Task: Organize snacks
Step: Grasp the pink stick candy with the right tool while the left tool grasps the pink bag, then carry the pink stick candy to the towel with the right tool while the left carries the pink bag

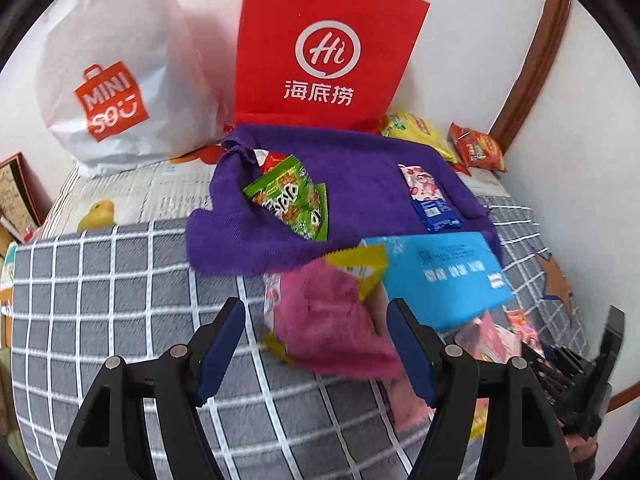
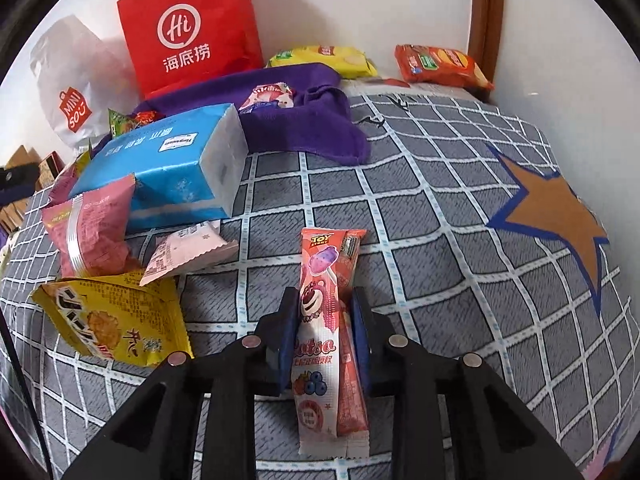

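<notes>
My right gripper (image 2: 326, 312) is shut on a long pink Lotso snack packet (image 2: 322, 320), held over the grey checked bedspread (image 2: 420, 240). My left gripper (image 1: 316, 332) is open, its jaws either side of a pink cloth-like bundle (image 1: 332, 320) but apart from it. A yellow snack bag (image 2: 112, 320), pink packets (image 2: 92, 232) and a blue tissue pack (image 2: 168, 164) lie left of the right gripper. A purple cloth (image 1: 360, 184) carries green snack bags (image 1: 292, 200) and a pink-blue packet (image 1: 430, 196).
A red Haidilao paper bag (image 1: 324, 48) and a white Miniso bag (image 1: 108, 80) stand against the far wall. A yellow chip bag (image 2: 324, 58) and an orange one (image 2: 440, 66) lie in the far corner by a wooden frame (image 1: 532, 64).
</notes>
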The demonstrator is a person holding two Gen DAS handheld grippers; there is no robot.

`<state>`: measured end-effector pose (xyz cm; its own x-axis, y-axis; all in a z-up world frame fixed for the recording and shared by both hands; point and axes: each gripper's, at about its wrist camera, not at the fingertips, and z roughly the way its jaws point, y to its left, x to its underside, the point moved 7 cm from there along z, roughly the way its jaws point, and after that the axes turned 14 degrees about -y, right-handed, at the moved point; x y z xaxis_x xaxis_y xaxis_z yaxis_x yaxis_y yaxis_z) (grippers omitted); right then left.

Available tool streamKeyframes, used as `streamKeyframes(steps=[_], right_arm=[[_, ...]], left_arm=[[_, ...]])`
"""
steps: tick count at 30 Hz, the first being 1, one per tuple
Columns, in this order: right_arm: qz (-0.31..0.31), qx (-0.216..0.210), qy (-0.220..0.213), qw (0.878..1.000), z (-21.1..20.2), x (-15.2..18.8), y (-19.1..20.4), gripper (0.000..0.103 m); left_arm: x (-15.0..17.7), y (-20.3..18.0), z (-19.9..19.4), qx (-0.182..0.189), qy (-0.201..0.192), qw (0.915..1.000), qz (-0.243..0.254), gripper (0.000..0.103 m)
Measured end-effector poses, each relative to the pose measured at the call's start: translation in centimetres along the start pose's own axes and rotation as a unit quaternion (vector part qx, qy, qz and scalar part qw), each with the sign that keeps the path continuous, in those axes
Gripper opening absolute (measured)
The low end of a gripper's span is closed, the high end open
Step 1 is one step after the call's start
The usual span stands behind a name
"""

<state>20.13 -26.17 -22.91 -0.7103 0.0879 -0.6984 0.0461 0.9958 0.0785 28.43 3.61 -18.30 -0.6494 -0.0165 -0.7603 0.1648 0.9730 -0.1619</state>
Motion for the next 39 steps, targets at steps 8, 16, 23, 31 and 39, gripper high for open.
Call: streamKeyframes(steps=[8,16,23,31,39], right_arm=[[0.017,-0.009,-0.006,1.0,0.1,-0.2,-0.4,0.026],[0.045,-0.03,-0.009,0.999,0.1,-0.2,-0.9,0.027],[0.06,-0.032,-0.01,0.998,-0.2,-0.3,-1.2,0.024],[0.056,-0.034,-0.023,0.998,-3.2,-1.2,0.2,0.023],[0.041,-0.041,-0.041,0.997,-6.0,-3.1,2.3,0.023]], left_arm=[[1.8,-0.1,4.2,0.015,0.048,0.9987,-0.01,0.071],[2.3,-0.3,4.3,0.026,0.044,0.9986,-0.01,0.06],[2.5,-0.3,1.9,0.033,0.036,0.9988,0.001,0.059],[3.8,-0.4,-1.6,0.056,0.029,0.9979,-0.011,0.059],[4.9,-2.6,-4.1,0.082,0.022,0.9964,-0.005,0.059]])
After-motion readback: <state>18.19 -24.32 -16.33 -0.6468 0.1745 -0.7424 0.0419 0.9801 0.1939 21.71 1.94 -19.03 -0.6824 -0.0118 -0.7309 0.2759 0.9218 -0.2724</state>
